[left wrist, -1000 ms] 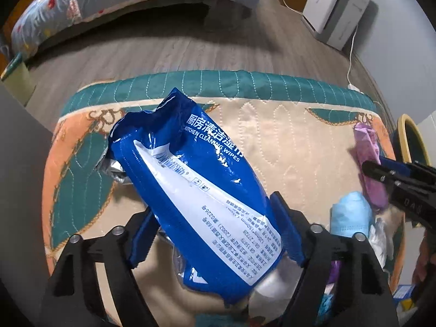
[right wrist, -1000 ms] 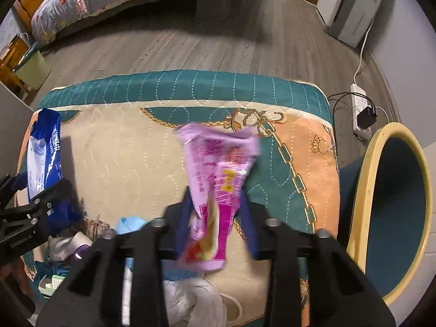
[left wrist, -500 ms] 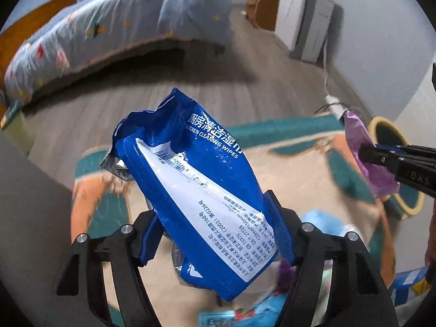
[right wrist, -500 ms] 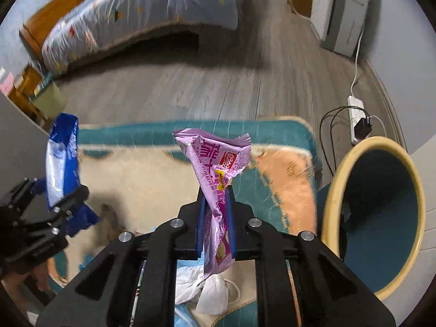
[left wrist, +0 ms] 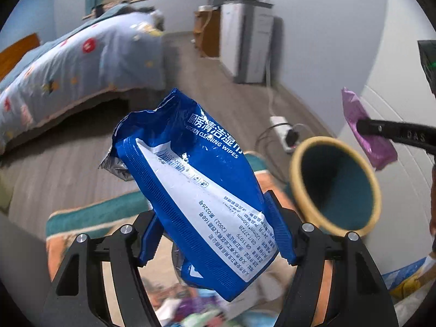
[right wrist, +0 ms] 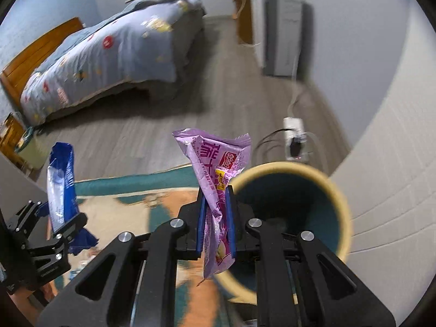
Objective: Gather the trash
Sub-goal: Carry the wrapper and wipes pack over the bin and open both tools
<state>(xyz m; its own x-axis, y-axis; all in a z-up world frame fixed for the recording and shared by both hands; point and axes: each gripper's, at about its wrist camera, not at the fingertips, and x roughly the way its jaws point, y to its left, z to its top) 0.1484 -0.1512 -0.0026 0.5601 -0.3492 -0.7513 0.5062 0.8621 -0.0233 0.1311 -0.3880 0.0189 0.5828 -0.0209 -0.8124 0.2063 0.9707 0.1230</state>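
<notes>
Left wrist view: left gripper (left wrist: pixel 218 234) clamped on crinkled blue-and-white foil wipes packet (left wrist: pixel 201 188), packet standing up and forward from between the blue pads. Ahead and to the right of the fingers, round teal bin with yellow rim (left wrist: pixel 295 188), mouth tilted toward the camera. Further right, pale purple plastic snack wrapper (left wrist: pixel 368 133) pinched in the other tool. Below the fingers, blurred litter, perhaps tissues, too smeared to name.

Right wrist view: right gripper (right wrist: pixel 216 218) closed tight on the purple wrapper (right wrist: pixel 218 169), top flaring above the pads, tail hanging beneath. Bin rim (right wrist: pixel 343 218) just ahead and right. Left tool (right wrist: pixel 46 234) off to the left, blue packet (right wrist: pixel 61 188) upright in it.

Best handled by carrying the wrapper over the middle of the mouth before releasing, tail inside the rim; then the packet likewise, lowered a little, since light foil drifts.
</notes>
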